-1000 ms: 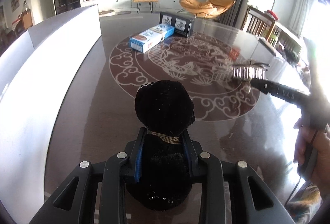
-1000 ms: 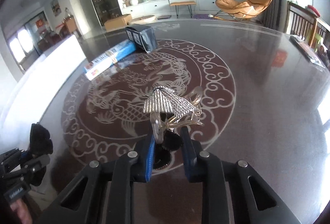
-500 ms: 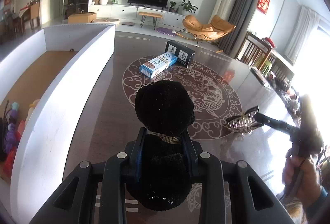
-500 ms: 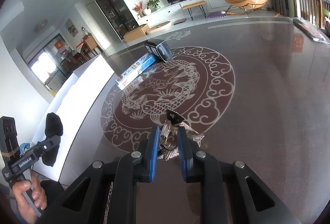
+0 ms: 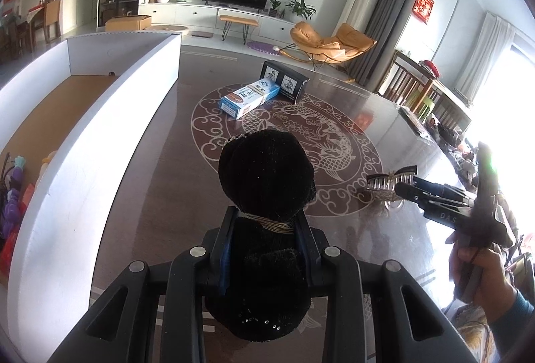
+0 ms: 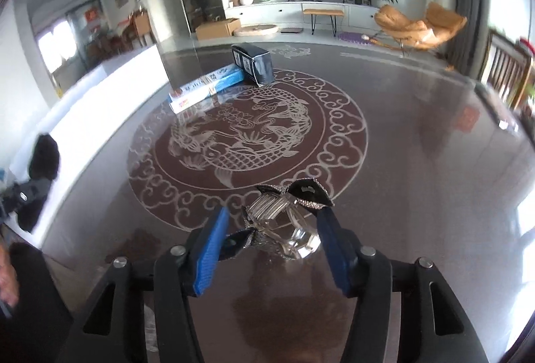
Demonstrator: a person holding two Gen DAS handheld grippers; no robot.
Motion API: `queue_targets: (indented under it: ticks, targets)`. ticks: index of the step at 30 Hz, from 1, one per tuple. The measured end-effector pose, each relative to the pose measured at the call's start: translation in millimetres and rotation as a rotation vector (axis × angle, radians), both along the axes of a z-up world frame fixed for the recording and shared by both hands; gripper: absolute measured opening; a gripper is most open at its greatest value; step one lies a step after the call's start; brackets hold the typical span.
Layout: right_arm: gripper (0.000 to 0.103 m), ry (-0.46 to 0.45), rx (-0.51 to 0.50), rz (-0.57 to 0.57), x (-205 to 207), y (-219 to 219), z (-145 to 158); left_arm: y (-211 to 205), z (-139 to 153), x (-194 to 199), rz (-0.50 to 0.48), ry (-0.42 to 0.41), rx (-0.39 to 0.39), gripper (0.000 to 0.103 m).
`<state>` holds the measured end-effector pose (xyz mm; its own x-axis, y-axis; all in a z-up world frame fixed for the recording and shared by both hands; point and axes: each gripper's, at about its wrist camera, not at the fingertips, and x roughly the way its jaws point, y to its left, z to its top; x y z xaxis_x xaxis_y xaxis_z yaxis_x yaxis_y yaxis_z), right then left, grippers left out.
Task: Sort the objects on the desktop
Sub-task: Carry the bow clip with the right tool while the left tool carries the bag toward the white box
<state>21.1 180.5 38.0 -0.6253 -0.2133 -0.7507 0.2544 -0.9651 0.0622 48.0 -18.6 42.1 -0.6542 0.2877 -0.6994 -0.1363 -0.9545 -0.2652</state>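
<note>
Black velvet pouch (image 5: 267, 196) sits clamped at its tied neck in the left gripper (image 5: 265, 239), jaws nearly closed on it. The white storage box (image 5: 100, 135) lies at its nine to ten o'clock, close by, long axis running away toward twelve; small colourful toys (image 5: 13, 196) lie in its near end. The right gripper (image 6: 272, 222) has just been opening, jaws about halfway, with the sparkly hair clip (image 6: 287, 212) between its pads, apparently loose. Beyond, at twelve, a blue carton (image 5: 249, 97) and dark box (image 5: 284, 80) remain on the table (image 5: 167, 196).

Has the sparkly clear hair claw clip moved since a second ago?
Yes. The sparkly clear hair claw clip came nearer, off the fish motif to its scroll border; right gripper jaws just opened.
</note>
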Motion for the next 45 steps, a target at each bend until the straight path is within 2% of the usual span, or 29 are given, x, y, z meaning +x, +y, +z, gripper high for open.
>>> queue_targets:
  ticks: [1,2,7,10,11,13,15,19,23,27,29,31,33,38,45]
  targets:
    - [0.081,-0.002,0.026,0.02,0.0,-2.0,-0.2,-0.3,0.5,0.8,0.001,0.001,0.001,0.031]
    - [0.084,-0.003,0.015,0.038,1.9,-1.1,-0.1,-0.6,0.4,3.5,0.003,0.003,0.003,0.031]
    - [0.084,-0.002,-0.149,0.087,16.2,13.9,10.4,-2.9,-1.7,1.4,0.01,-0.008,0.017,0.031]
    - [0.084,0.049,-0.177,0.115,27.7,20.3,22.0,-2.7,-2.7,0.6,0.007,-0.012,0.019,0.031]
    - [0.084,0.074,-0.164,0.124,32.4,22.9,26.5,-2.3,-2.5,1.6,0.007,-0.01,0.018,0.031]
    - [0.097,0.123,-0.114,0.118,38.5,29.2,32.1,-2.6,-1.3,2.9,0.009,-0.008,0.019,0.031]
    - [0.102,0.143,-0.082,0.091,38.6,41.2,30.9,-3.0,0.4,4.0,0.011,-0.004,0.023,0.031]
    - [0.102,0.086,-0.052,0.1,25.8,56.2,15.4,-2.0,1.9,3.7,0.014,-0.001,0.036,0.031]
    - [0.102,0.048,-0.01,0.173,7.9,33.6,-6.8,3.0,2.5,1.9,0.001,-0.007,0.042,0.031]
    - [0.101,0.067,0.104,0.211,-17.1,3.9,-33.1,9.4,6.3,5.4,-0.02,-0.003,0.027,0.031]
    - [0.09,0.042,0.141,0.25,-29.2,-8.7,-46.3,9.2,8.8,8.2,-0.021,0.002,0.019,0.031]
    - [0.047,-0.004,0.123,0.262,-38.0,-12.2,-52.6,6.6,10.4,10.3,-0.015,0.005,0.022,0.031]
    - [0.044,-0.021,0.084,0.225,-40.7,-7.0,-49.0,1.8,10.4,11.4,-0.004,0.003,0.034,0.031]
    - [0.044,0.033,0.007,0.179,-24.2,1.9,-26.7,-4.7,13.6,13.5,0.005,0.005,0.067,0.031]
    - [0.044,0.053,-0.1,0.221,-0.3,-11.7,12.9,-14.2,37.0,23.6,0.002,0.053,0.098,0.031]
